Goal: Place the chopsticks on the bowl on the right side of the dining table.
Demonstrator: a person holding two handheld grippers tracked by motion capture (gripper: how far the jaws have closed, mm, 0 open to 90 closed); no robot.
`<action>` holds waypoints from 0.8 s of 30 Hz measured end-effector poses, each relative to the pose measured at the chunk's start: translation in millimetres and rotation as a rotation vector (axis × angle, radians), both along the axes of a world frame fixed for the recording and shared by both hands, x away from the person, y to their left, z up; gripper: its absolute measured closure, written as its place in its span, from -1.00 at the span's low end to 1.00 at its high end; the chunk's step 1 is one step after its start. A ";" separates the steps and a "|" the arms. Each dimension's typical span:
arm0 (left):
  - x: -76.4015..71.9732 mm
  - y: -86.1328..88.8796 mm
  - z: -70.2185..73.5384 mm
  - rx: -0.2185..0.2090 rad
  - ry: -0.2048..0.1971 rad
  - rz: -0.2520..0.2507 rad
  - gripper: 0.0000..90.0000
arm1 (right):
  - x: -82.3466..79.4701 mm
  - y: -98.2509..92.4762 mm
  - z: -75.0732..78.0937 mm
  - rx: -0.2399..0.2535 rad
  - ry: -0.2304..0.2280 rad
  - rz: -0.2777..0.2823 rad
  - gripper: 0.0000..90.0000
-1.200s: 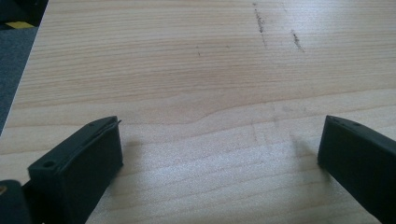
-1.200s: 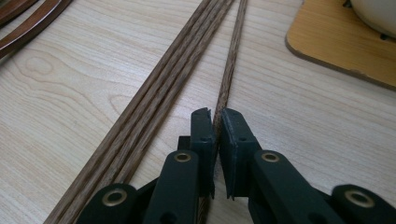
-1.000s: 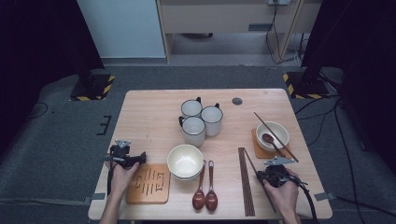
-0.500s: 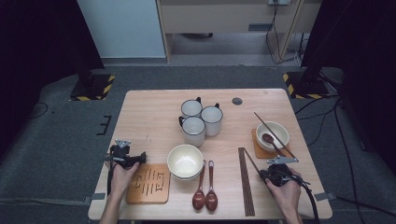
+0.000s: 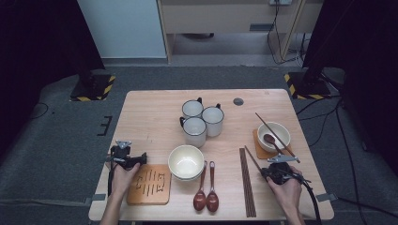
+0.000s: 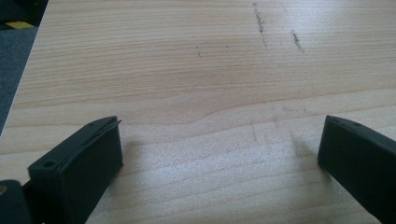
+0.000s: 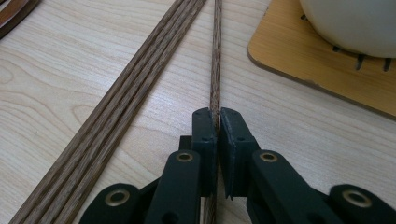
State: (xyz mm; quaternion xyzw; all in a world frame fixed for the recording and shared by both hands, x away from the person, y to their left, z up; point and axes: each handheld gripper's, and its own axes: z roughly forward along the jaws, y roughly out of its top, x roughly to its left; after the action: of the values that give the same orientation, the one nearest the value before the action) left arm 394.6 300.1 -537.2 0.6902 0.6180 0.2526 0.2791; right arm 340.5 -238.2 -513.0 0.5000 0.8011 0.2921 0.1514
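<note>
My right gripper (image 7: 216, 122) is shut on a single dark wooden chopstick (image 7: 216, 56), which runs straight ahead from its jaws, just above the table. From above, that gripper (image 5: 269, 171) sits at the front right and the chopstick (image 5: 253, 158) slants away to the far left. Several more chopsticks (image 7: 140, 79) lie side by side on the table to its left. My left gripper (image 6: 219, 144) stands open over bare wood with nothing between its jaws; seen from above, that gripper (image 5: 127, 157) is at the front left, just behind a slotted wooden coaster (image 5: 149, 183).
A cream bowl (image 5: 187, 161) stands at front centre with two brown spoons (image 5: 206, 197) beside it. Three white mugs (image 5: 202, 118) cluster farther back. At the right, another bowl (image 5: 280, 130) holding a spoon and chopsticks rests on a coaster (image 7: 299, 65). The table's left edge (image 6: 21, 88) is close.
</note>
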 end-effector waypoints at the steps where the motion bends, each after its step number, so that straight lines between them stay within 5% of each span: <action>1: 0.0 0.0 0.0 0.000 0.000 0.000 -1.00 | 0.1 0.3 -0.3 0.000 -0.003 -0.002 0.90; 24: 0.0 0.0 0.0 0.000 0.000 0.000 -1.00 | -6.4 -3.6 2.4 0.018 -0.027 -0.011 0.83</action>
State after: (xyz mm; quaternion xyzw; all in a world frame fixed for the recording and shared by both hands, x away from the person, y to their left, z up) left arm 394.6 300.1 -537.2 0.6902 0.6181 0.2525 0.2791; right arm 334.1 -241.8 -510.6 0.5016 0.7936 0.3052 0.1595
